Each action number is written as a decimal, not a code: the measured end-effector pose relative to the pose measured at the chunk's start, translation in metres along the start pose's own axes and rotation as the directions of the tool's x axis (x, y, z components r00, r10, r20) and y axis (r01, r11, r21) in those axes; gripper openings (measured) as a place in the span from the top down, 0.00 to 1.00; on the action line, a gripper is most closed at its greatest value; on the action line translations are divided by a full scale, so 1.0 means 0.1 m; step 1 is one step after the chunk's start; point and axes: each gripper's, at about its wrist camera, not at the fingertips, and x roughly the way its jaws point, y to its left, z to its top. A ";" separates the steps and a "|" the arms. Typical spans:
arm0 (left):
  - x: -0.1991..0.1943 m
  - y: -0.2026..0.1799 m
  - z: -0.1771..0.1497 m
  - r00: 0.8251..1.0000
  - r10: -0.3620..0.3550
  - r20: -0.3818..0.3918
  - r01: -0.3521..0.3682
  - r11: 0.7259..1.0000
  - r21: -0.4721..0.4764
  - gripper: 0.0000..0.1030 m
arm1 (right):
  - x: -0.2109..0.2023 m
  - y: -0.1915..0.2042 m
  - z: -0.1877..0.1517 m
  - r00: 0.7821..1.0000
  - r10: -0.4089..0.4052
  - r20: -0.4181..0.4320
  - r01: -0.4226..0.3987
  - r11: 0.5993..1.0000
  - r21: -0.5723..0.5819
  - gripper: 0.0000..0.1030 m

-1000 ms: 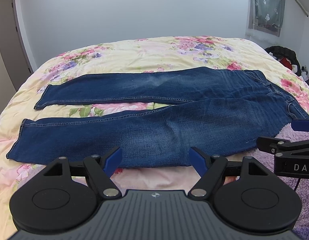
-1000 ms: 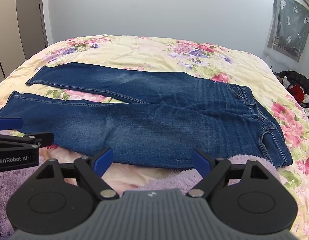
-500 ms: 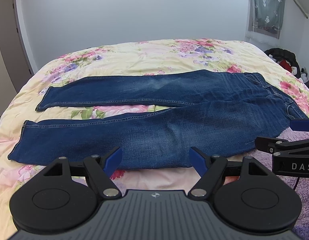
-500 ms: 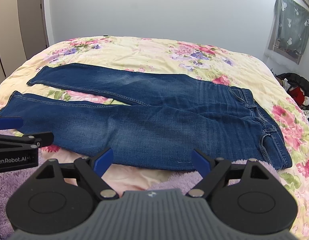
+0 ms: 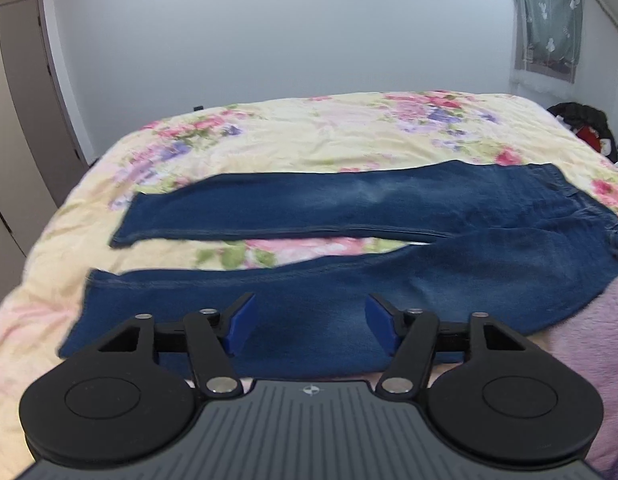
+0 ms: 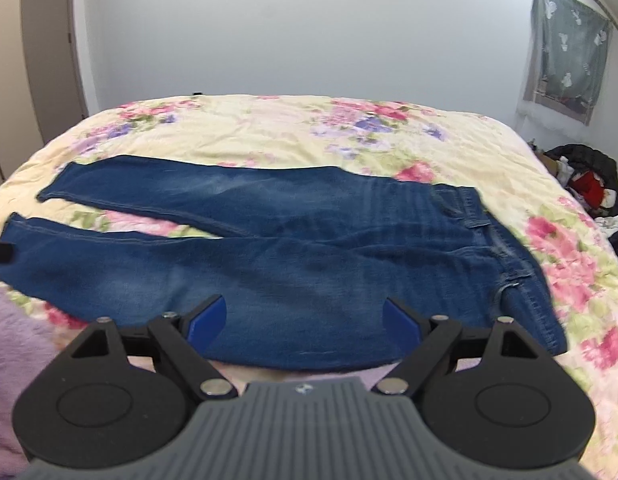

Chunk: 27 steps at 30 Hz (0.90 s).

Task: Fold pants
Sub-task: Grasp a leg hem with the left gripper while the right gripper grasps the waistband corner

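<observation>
Two legs of dark blue denim pants (image 5: 349, 264) lie spread near the floral bedspread's (image 5: 317, 136) front edge; left gripper (image 5: 307, 323) closing on nothing, right gripper (image 6: 305, 320) spread wide.

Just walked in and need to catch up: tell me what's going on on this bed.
A person holding a gripper in each hand is about to fold a pair of jeans spread flat on the floral bedspread, legs apart. The left gripper hangs over the near leg, its jaws closing with no cloth pinched. The right gripper is open above the near edge by the thigh. No fold is made yet.
</observation>
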 end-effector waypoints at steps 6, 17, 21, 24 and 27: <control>0.25 0.69 0.14 0.997 0.001 -0.073 0.002 0.999 0.036 0.52 | 0.24 -0.86 0.30 0.995 -0.059 -0.076 0.063 0.997 0.054 0.45; 1.01 1.46 -0.36 0.933 0.133 -0.335 -0.001 0.930 0.367 0.53 | 0.65 -2.15 0.43 0.972 -0.084 -0.220 0.090 0.996 0.014 0.82; 1.35 1.49 -0.74 0.885 0.250 -0.392 -0.013 0.856 0.517 0.48 | 0.73 -2.41 0.30 0.958 -0.116 -0.263 0.106 0.993 -0.051 0.82; 1.54 1.45 -1.00 0.868 0.307 -0.389 -0.012 0.798 0.603 0.41 | 0.80 -2.48 0.19 0.945 -0.154 -0.289 0.115 0.982 -0.147 0.82; 1.65 1.35 -1.15 0.878 0.348 -0.330 -0.037 0.734 0.678 0.38 | 0.86 -2.52 0.10 0.936 -0.168 -0.310 0.111 0.975 -0.192 0.82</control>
